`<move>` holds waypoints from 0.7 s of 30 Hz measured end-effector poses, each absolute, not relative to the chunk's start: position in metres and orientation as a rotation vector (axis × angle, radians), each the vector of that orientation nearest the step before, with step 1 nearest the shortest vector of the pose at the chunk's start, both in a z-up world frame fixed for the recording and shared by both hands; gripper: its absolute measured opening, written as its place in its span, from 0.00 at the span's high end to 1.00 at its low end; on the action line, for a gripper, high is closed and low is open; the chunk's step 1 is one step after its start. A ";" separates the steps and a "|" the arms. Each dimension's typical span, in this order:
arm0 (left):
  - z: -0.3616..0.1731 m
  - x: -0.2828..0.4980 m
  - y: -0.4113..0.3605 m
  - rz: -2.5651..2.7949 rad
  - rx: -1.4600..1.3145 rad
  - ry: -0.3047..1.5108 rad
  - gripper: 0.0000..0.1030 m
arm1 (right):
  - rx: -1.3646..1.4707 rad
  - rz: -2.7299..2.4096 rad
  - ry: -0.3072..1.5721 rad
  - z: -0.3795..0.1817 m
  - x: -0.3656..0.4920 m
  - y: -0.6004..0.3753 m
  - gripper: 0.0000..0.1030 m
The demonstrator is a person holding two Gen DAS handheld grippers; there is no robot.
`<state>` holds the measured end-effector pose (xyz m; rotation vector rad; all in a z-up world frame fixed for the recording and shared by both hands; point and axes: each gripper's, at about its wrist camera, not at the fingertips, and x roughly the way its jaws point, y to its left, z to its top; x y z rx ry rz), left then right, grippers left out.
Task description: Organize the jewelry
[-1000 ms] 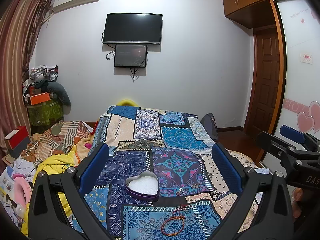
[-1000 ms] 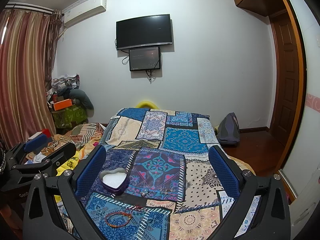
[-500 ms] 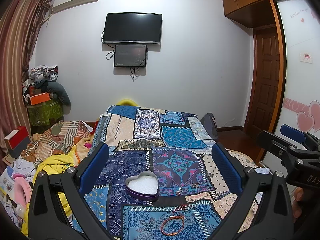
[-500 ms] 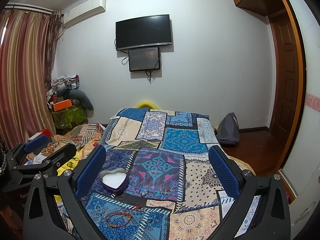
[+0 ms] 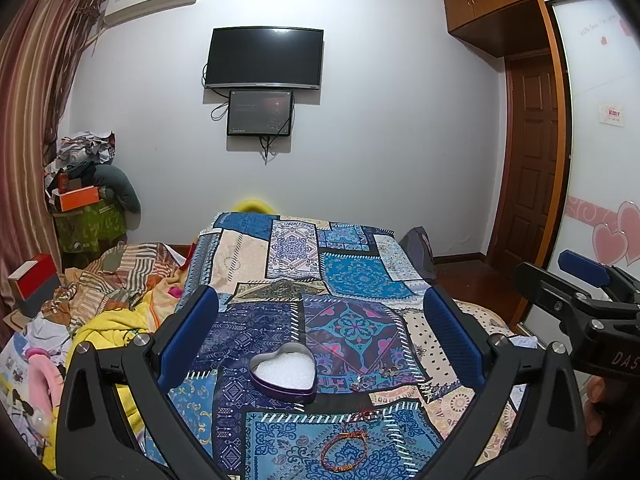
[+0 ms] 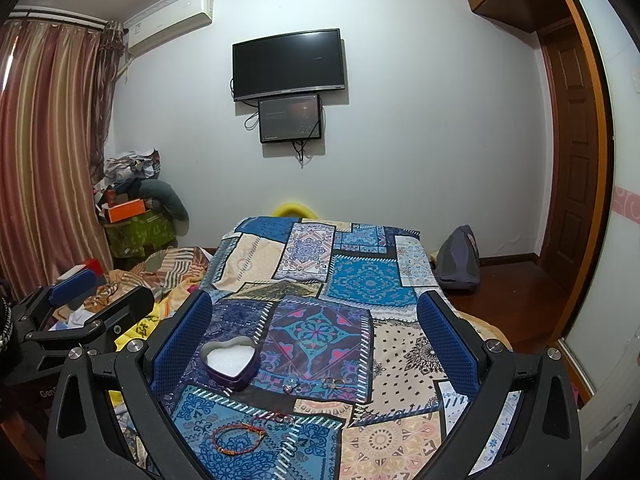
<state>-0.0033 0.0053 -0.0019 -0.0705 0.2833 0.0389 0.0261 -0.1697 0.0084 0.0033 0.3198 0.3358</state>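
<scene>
Hovering above the near end of a bed, the left tongs stand with their blue-padded fingers wide apart and nothing between them. The right tongs hang the same way over the same spot, fingers spread and empty; in the left wrist view they show at the right edge, with part of a hand below them.

On the patchwork bedspread lies a heart-shaped tin, purple on the outside and lined with white foam, open at the top. It sits left of the bed's middle, near the camera. Right of the tin, just apart from it, lie a few small metal pieces, and a little further right a pair of small rings; they are too small to tell more. Nearer still, a thin red cord is tangled on the cloth, and at the near edge a red and orange beaded bracelet lies flat in a loop.

To the left of the bed, rumpled striped and yellow bedclothes are heaped up. On the far wall hang a dark television and a smaller screen just below it. A brown wooden door stands at the far right.
</scene>
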 end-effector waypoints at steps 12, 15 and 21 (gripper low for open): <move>-0.002 -0.004 0.004 0.039 -0.070 0.283 0.00 | 0.010 0.341 0.324 0.009 0.026 -0.168 0.01; -0.002 -0.004 0.005 0.041 -0.072 0.284 0.00 | 0.010 0.341 0.328 0.009 0.027 -0.168 0.01; -0.002 -0.003 0.006 0.042 -0.072 0.284 0.00 | 0.013 0.340 0.341 0.006 0.032 -0.169 0.01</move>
